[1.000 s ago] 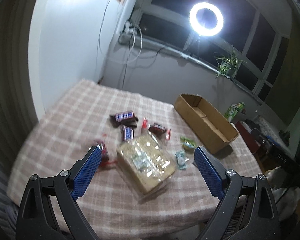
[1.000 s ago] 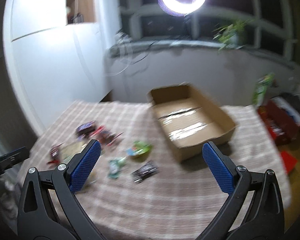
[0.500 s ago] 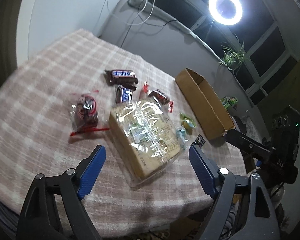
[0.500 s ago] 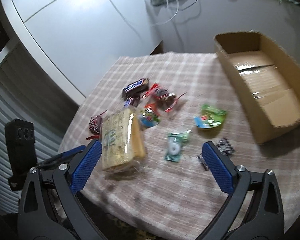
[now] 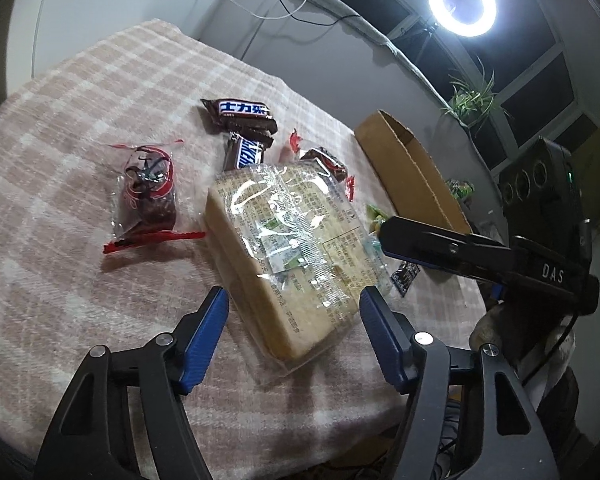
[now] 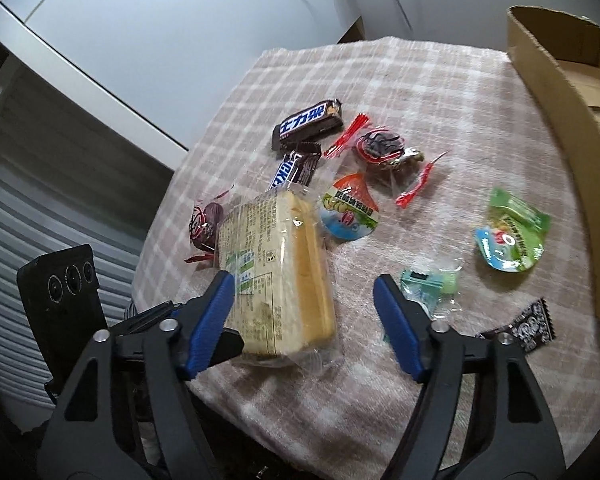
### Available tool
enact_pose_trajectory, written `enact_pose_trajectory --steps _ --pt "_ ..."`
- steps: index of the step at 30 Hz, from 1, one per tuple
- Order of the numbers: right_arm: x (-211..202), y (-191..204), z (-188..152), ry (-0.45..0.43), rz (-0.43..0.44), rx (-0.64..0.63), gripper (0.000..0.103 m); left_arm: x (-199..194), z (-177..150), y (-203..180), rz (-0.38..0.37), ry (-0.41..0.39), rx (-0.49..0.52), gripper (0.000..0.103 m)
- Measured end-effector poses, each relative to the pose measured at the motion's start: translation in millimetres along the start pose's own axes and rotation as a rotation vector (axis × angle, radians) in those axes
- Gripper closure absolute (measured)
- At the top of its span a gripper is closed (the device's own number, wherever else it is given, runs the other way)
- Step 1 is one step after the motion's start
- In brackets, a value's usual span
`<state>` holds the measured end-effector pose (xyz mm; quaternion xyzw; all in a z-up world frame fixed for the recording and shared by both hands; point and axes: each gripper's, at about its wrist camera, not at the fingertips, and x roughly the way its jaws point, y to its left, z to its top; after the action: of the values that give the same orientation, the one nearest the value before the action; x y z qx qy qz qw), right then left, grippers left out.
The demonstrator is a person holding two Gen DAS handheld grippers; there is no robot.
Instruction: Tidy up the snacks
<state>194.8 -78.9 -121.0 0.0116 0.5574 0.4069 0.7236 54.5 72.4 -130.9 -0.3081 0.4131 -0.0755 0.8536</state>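
The left gripper [image 5: 294, 330] has its blue jaws apart and closing, with the near end of the clear-wrapped loaf of sliced bread [image 5: 288, 248] between them, not pressed; the right gripper [image 6: 304, 320] is closing likewise around it; the brown cardboard box [image 6: 560, 120] stands far right on the pink checked tablecloth [image 5: 80, 120].

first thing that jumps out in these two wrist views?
The big clear-wrapped loaf of sliced bread at the table's near edge, with the left gripper and right gripper both closing around it, pads not yet touching. Behind it lie Snickers bars; the open cardboard box sits right.
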Motion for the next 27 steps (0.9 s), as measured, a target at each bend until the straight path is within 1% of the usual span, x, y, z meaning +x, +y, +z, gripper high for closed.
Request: enact_pose_trajectory --steps 1,4,8,16,24,27 --pt "2.7 0.0 1.1 0.009 0.004 -0.001 0.035 1.5 0.2 0.8 -0.003 0.004 -0.001 0.038" --pt "9.6 1.3 2.4 0.037 0.019 -0.006 0.042 4.7 0.7 0.1 -0.007 0.006 0.000 0.038" --pt "17.2 1.3 1.0 0.067 0.036 -0.015 0.052 6.0 3.0 0.5 -0.015 0.006 0.002 0.043" --pt "16.4 2.7 1.5 0.069 0.044 -0.018 0.056 7.1 4.2 -2.9 -0.014 0.000 0.024 0.047" --pt "-3.3 2.2 1.9 0.029 0.045 -0.021 0.056 2.4 6.7 -18.6 0.005 -0.021 0.067 0.047" --pt "-14.4 0.7 1.9 0.006 0.040 -0.019 0.056 2.1 11.0 -26.0 -0.001 -0.028 0.081 0.048"
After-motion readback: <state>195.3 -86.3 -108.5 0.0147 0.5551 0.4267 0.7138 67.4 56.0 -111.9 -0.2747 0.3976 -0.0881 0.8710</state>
